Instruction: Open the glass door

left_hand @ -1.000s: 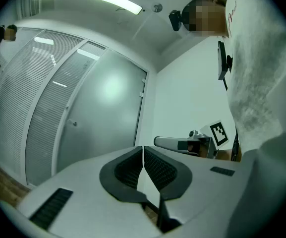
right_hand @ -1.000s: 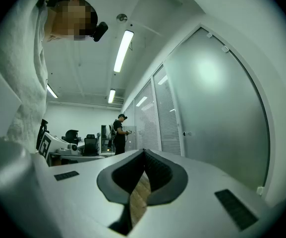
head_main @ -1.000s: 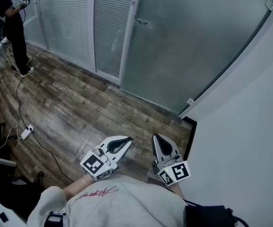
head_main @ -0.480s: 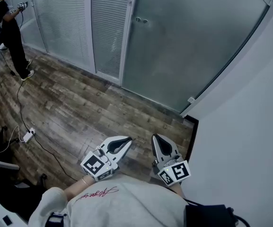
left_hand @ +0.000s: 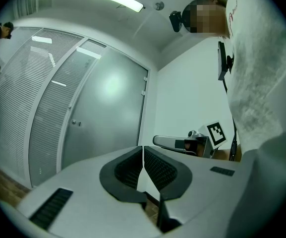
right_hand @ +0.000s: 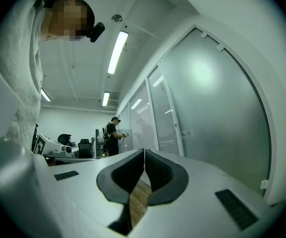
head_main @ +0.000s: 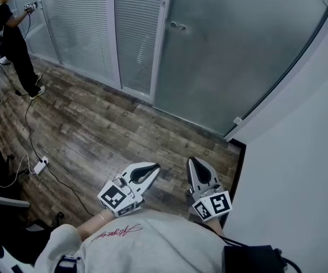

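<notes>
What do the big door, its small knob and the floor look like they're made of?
Door: probably frosted glass, matte and milky, nothing shows through.
Knob: likely bright metal, it glints, though too small to be sure.
Floor: wood-look planks, timber or laminate; grain and board seams show.

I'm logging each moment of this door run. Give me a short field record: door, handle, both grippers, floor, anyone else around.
door: frosted glass door, looks closed
handle: small knob near the door's left edge, untouched
left: left gripper shut, empty, well short of the door
right: right gripper shut, empty, near the white wall
floor: wood floor, power strip with cable
bystander: person standing far left by the slatted panels
</notes>
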{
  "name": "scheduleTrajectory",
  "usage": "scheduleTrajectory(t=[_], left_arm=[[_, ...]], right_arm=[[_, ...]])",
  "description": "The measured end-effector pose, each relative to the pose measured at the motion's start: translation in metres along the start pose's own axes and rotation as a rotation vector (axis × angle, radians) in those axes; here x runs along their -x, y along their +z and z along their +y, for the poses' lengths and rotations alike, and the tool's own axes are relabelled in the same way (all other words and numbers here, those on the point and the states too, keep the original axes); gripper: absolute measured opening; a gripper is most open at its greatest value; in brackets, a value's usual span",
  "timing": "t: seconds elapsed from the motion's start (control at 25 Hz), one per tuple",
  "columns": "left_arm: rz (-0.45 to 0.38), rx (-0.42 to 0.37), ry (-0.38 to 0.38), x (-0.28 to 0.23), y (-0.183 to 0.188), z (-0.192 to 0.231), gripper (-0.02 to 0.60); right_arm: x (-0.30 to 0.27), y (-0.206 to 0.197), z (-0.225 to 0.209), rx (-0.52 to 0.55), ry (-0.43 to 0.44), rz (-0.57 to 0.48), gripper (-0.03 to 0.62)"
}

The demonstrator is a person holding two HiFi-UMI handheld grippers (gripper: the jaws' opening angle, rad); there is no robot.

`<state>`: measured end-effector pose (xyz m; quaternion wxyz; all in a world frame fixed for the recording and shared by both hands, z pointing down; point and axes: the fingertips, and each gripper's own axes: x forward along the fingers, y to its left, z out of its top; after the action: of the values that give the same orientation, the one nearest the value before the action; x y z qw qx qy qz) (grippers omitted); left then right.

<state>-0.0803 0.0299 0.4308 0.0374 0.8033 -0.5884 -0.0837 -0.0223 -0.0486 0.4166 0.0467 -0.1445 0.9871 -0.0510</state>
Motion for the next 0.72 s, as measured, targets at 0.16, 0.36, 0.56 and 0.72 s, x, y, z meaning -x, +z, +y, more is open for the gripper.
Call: scheduleTrajectory(t=[0.16, 0.36, 0.56, 0.72], left_arm=[[-0.003, 0.006, -0.019, 0.009, 0.005, 0.015, 0.025], [-0.004, 0.023, -0.026, 0.005, 0.005, 0.034, 0.023], [-0.016, 0.013, 0.001, -0.015, 0.011, 0.071, 0.023], [-0.038, -0.018, 0.038, -0.033, 0.022, 0.110, 0.025]], right_arm=[[-0.011, -0.002, -0.002, -0.013, -0.072, 0.003, 0.018], [-0.021, -0.007, -0.019, -0.041, -0.135, 0.033, 0.020], [-0.056, -0.008, -0.047, -0.042, -0.135, 0.036, 0.020], [-0.102, -0.013, -0.071, -0.036, -0.105, 0.038, 0.020]])
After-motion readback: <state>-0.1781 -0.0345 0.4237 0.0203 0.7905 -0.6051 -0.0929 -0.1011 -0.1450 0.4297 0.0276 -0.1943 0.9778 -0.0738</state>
